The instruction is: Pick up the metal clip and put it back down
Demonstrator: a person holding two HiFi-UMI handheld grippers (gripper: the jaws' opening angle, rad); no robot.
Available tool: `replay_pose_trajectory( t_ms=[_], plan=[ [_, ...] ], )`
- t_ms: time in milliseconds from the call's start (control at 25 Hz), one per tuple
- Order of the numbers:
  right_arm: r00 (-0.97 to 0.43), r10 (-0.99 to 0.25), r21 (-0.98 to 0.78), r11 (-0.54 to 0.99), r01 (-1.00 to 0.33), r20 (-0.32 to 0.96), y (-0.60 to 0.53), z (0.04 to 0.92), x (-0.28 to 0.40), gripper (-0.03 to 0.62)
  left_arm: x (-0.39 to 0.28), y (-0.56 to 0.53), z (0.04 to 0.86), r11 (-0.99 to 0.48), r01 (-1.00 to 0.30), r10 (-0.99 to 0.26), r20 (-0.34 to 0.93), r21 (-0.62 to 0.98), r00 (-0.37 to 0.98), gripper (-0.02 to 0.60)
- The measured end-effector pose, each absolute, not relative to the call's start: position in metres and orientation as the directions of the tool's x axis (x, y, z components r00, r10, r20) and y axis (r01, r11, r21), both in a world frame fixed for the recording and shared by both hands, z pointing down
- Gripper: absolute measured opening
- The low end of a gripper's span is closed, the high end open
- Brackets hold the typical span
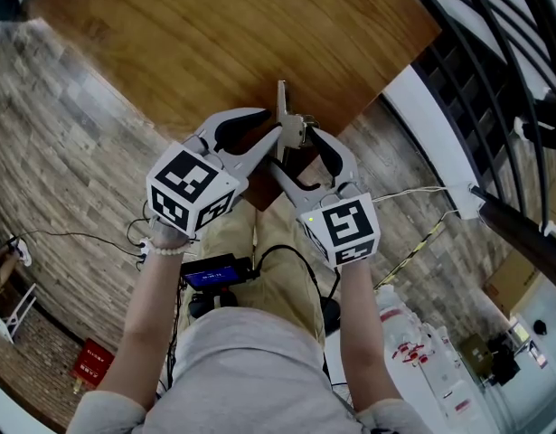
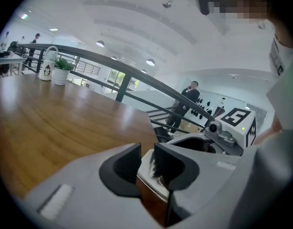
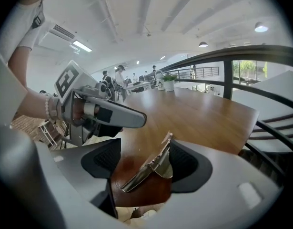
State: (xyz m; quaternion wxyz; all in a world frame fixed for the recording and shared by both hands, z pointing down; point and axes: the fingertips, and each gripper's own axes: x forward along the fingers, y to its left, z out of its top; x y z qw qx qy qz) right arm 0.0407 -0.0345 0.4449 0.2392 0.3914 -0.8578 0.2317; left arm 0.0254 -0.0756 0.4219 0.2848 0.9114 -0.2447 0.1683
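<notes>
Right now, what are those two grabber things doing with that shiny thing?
A person holds a gripper in each hand at the wooden table corner. The left gripper has its fingers pinched on the metal clip. The right gripper is open, with the clip between its fingers, leaning on one. I can't tell if it's lifted yet.

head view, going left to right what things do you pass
red box on the floor → left gripper's black-and-white marker cube → thin silver metal clip → right gripper's black-and-white marker cube → white ledge → black railing bars
</notes>
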Motion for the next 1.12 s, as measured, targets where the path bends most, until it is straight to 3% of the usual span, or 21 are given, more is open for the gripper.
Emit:
replay_pose_trajectory(
  t_ms=[240,360,680,1120],
  plan=[
    [-0.556,-0.591,-0.182,0.573,-0.799,0.584,-0.041,0.442,0.049,0.310,0.015,-0.082,0.412,-0.703,-0.572,-0.409,0.419,0.422,0.811,0.080],
    [-0.537,-0.624,-0.147,0.565,-0.812,0.568,-0.045,0.430,0.052,0.261,0.011,-0.083,0.400,-0.701,-0.586,-0.436,0.406,0.407,0.803,0.068],
    [-0.471,-0.720,-0.085,0.503,-0.860,0.510,-0.050,0.385,0.057,0.012,-0.004,-0.081,0.353,-0.703,-0.617,-0.507,0.360,0.354,0.784,0.016],
    [-0.481,-0.766,-0.055,0.509,-0.859,0.427,-0.041,0.325,0.054,0.021,-0.018,-0.069,0.286,-0.728,-0.635,-0.575,0.275,0.258,0.770,0.002]
  ],
)
